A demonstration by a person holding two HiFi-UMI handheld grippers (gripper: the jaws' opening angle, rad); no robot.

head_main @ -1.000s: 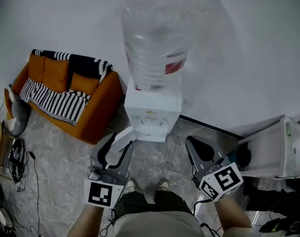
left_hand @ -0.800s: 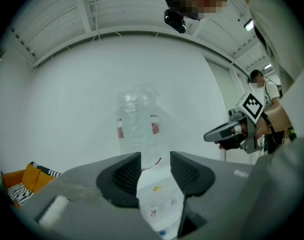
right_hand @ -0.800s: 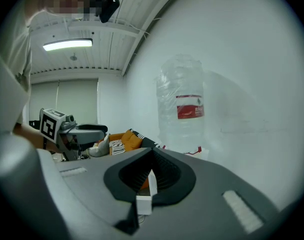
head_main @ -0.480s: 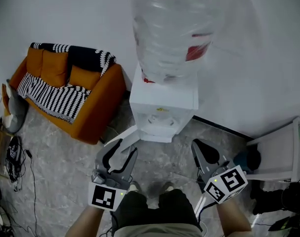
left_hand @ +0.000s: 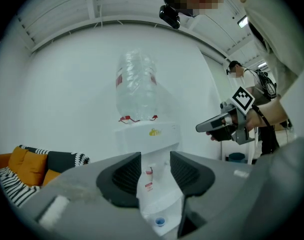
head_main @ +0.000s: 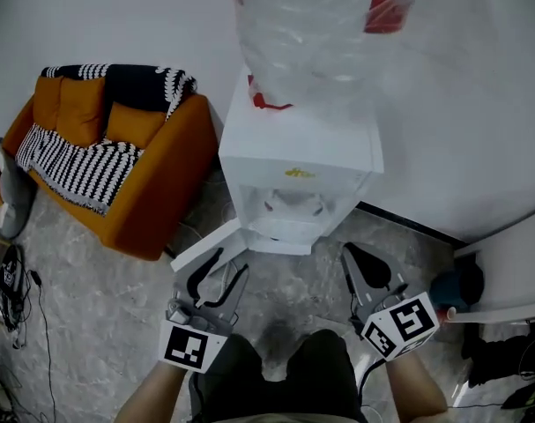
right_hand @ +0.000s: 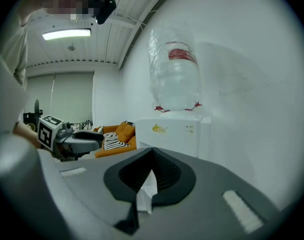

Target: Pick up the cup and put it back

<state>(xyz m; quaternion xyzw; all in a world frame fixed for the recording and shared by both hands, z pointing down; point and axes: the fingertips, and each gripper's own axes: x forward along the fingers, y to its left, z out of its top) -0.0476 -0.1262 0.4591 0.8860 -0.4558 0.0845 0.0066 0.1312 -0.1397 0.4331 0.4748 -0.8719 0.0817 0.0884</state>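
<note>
Cup (left_hand: pixel 160 221), taken to be the small blue thing low at the dispenser (head_main: pixel 298 161) front, is seen ahead of and below the left gripper (left_hand: pixel 156 160), framed in the gap of its jaws. Those jaws are held partly apart, nothing gripped. The right gripper (right_hand: pixel 152 156) is empty, jaws almost together. The left is judged better aligned; a lower, forward reach is called for.

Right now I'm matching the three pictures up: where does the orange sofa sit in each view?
Head view: sofa at middle left, beside the dispenser.
Left gripper view: sofa at the lower left edge.
Right gripper view: sofa small, left of centre.
Shared landmark: the bottle on the dispenser, seen in all three views.
</note>
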